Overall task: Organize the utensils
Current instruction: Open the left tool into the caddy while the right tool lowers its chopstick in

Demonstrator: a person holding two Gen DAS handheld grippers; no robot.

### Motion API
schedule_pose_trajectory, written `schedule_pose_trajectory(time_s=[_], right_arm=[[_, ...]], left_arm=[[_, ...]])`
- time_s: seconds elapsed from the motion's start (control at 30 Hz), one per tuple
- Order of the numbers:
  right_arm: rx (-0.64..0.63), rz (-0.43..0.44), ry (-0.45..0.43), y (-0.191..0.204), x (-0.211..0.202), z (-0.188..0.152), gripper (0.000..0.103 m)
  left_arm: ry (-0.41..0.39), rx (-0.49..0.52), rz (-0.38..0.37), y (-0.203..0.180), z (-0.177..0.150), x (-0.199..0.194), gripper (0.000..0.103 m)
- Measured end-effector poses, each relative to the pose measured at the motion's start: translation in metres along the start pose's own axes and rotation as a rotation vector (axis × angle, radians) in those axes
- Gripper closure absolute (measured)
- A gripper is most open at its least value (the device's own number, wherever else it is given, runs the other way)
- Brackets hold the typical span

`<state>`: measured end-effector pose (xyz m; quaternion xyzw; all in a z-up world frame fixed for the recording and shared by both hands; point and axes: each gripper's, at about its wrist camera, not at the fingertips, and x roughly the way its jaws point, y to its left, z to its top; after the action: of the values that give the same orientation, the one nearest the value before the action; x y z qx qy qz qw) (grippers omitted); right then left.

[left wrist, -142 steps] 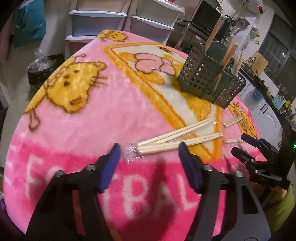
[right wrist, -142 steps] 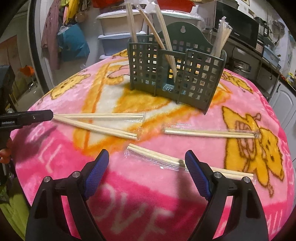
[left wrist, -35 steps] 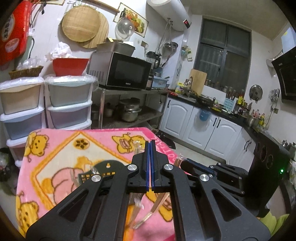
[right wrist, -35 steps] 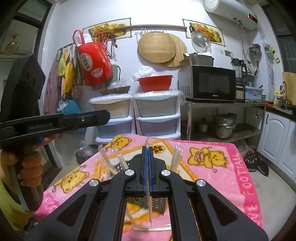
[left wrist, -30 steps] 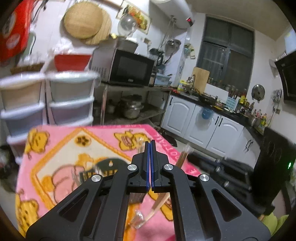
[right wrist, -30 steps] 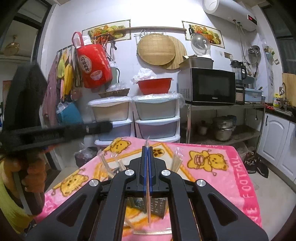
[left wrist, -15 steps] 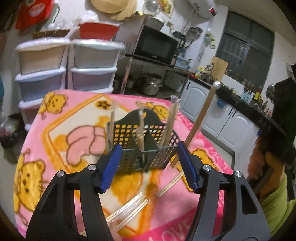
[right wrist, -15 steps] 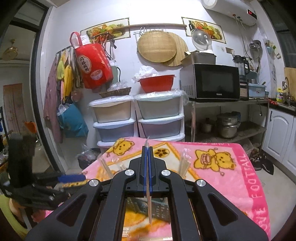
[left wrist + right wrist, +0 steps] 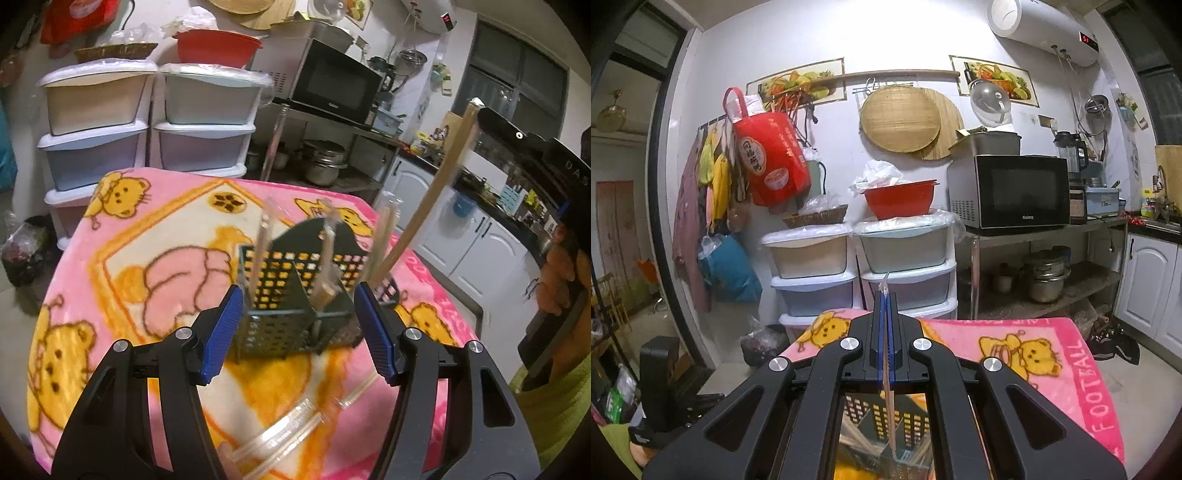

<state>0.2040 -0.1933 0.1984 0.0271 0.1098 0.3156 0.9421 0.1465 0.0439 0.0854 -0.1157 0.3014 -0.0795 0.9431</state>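
Left wrist view: left gripper (image 9: 297,334) has just been opening; its jaws now stand apart with nothing between the pads, hanging in front of the caddy (image 9: 291,314). Caddy is a dark perforated holder with compartments, standing on the pink blanket (image 9: 122,258). Several wrapped chopstick pairs already stand in it. More wrapped pairs (image 9: 284,439) lie flat on the blanket, close under this gripper.

Right wrist view: right gripper (image 9: 885,339) is closed tight on one wrapped chopstick pair (image 9: 889,413), held about upright. The wrapper tip pokes above the pads and the lower end reaches down toward the caddy's grid below. In the left view the same pair (image 9: 424,206) slants up from behind the caddy's right side to the right gripper at the frame edge. Whether the lower end is already inside a compartment, I cannot tell.

Step in hand, as I judge it: drop this pair into the caddy.
- Bring the lower tip over an open compartment, clear of the rim and of pairs already standing.
- Lower until the tip is well inside before letting go, or the pair may tip out.
- Keep the left gripper off the caddy so it does not shift.
- Left can then go for the loose pairs below.
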Motion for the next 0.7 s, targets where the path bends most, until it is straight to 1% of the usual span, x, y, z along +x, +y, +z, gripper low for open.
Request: schedule_pose_trajectory(time_s=[0.13, 0.2, 0.27, 0.43, 0.57, 0.63, 0.7], right_arm=[[0.01, -0.01, 0.009, -0.006, 0.012, -0.002, 0.101], [0.009, -0.021, 0.032, -0.008, 0.02, -0.007, 0.101], [0.014, -0.026, 0.054, -0.011, 0.026, -0.013, 0.101], [0.031, -0.043, 0.112, -0.017, 0.041, -0.035, 0.101], [0.051, -0.055, 0.144, -0.022, 0.046, -0.048, 0.101], [0.063, -0.06, 0.159, -0.025, 0.047, -0.055, 0.101], [0.07, -0.066, 0.176, -0.027, 0.047, -0.062, 0.101]], left_arm=[[-0.006, -0.019, 0.015, 0.008, 0.01, 0.006, 0.048], [-0.007, -0.023, 0.021, 0.011, 0.013, 0.009, 0.043], [-0.007, -0.028, 0.023, 0.015, 0.016, 0.013, 0.042], [-0.005, -0.035, 0.03, 0.018, 0.018, 0.019, 0.031], [-0.001, -0.04, 0.033, 0.021, 0.017, 0.023, 0.024], [0.004, -0.041, 0.03, 0.022, 0.015, 0.024, 0.017], [0.006, -0.039, 0.031, 0.022, 0.013, 0.024, 0.015]])
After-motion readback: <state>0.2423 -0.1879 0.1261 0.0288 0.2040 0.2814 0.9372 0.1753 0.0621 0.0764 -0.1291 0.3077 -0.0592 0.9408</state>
